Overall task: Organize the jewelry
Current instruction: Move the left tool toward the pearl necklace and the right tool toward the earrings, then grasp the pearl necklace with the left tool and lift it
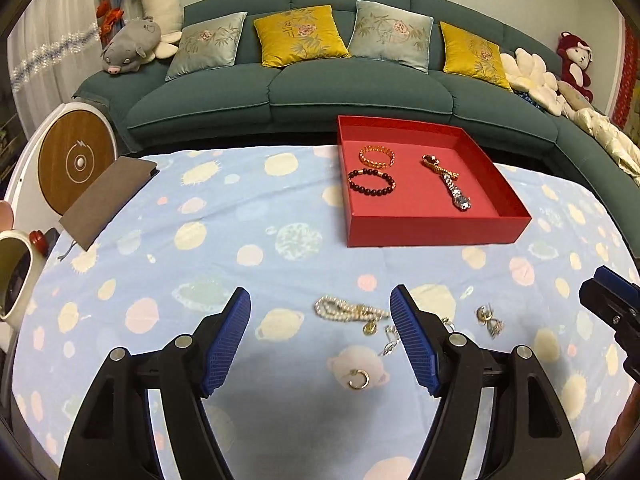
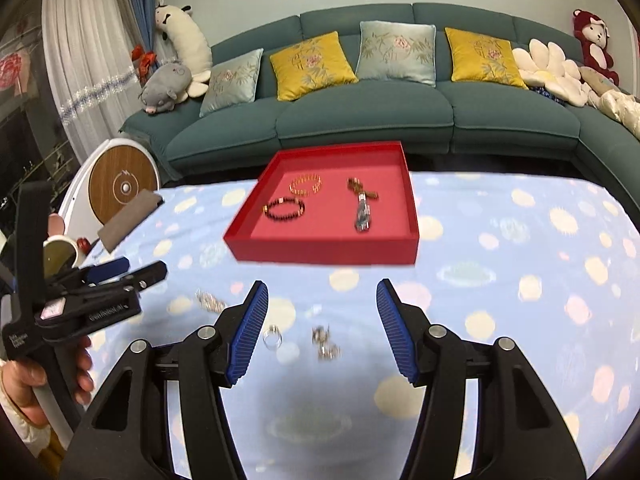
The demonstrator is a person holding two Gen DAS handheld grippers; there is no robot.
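My left hand-held gripper [image 1: 320,344] hangs released; the pearl necklace [image 1: 346,309] lies at twelve o'clock, long axis crosswise, nearer it than my released right hand-held gripper [image 2: 322,330].

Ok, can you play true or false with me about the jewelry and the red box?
1. The red box holds three pieces of jewelry. True.
2. The pearl necklace is in the box. False: it lies on the blue cloth.
3. The left claw is squeezing a ring. False: it is open and holds nothing.
4. The black bead bracelet lies in the box. True.
5. The right claw is open. True.
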